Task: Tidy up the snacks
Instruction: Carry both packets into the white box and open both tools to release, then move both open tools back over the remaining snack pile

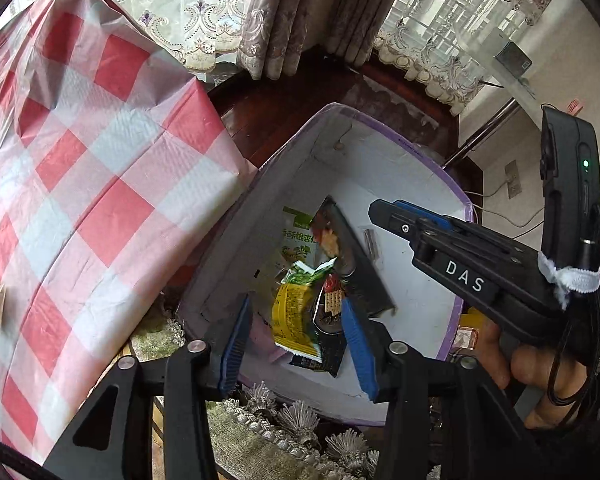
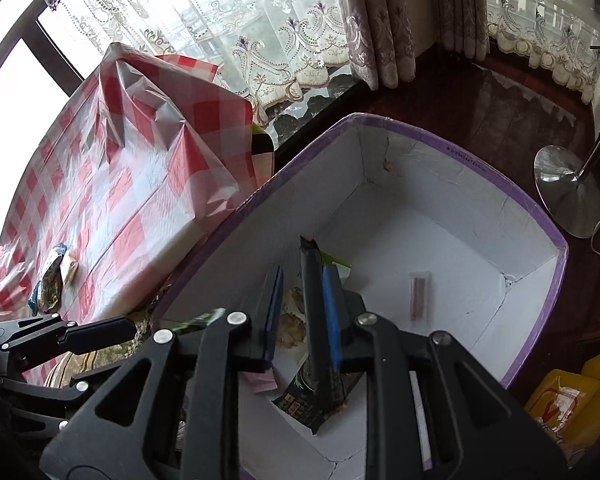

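A white cardboard box with a purple rim [image 1: 440,168] [image 2: 452,152] stands beside the table and holds several snack packets. My left gripper [image 1: 296,328] hangs over its near end with fingers wide apart, and a yellow-green packet [image 1: 296,312] sits loose between them. My right gripper [image 2: 300,312] is open above the box, and a dark packet [image 2: 314,300] stands against its right finger [image 2: 332,312], not clamped. The right gripper also shows in the left wrist view [image 1: 396,216]. A green packet [image 1: 296,240] and a small clear-wrapped stick [image 2: 419,296] lie on the box floor.
A table with a red-and-white checked cloth [image 1: 80,160] [image 2: 120,168] stands left of the box, with some packets [image 2: 54,276] on it. Dark wooden floor, lace curtains and a chrome lamp base [image 2: 568,192] lie behind. A yellow bag [image 2: 564,400] sits right of the box.
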The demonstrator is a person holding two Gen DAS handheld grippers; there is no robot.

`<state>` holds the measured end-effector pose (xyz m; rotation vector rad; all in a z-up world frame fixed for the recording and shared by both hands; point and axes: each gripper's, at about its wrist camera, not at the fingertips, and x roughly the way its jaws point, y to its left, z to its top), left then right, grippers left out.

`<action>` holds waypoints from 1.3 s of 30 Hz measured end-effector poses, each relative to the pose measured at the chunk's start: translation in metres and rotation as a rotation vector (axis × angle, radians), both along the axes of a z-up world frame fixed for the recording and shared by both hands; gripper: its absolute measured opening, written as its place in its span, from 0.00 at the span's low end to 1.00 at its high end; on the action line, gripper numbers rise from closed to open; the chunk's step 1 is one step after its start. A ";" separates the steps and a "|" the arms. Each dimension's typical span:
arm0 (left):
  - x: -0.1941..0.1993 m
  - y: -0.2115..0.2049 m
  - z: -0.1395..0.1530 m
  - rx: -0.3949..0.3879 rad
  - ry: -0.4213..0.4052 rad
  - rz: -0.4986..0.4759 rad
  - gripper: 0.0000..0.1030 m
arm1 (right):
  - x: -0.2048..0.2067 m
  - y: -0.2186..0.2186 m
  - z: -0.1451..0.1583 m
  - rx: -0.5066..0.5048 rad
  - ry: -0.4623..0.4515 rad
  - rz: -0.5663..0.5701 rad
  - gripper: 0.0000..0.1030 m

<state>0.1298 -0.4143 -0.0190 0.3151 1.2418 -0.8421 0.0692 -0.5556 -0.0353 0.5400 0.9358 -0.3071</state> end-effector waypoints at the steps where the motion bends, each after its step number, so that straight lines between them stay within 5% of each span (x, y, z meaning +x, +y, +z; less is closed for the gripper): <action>1: 0.001 0.003 0.001 -0.007 0.001 0.018 0.59 | 0.001 0.002 0.001 -0.003 0.000 0.004 0.44; 5: 0.005 0.021 0.004 -0.035 0.014 0.071 0.62 | 0.003 0.011 0.002 -0.004 0.002 0.017 0.52; 20: 0.021 0.147 0.026 -0.188 -0.016 0.413 0.67 | 0.029 0.093 0.044 -0.089 -0.010 0.201 0.56; 39: 0.021 0.381 0.014 -0.284 -0.046 0.975 0.67 | 0.094 0.225 0.050 -0.203 -0.004 0.454 0.65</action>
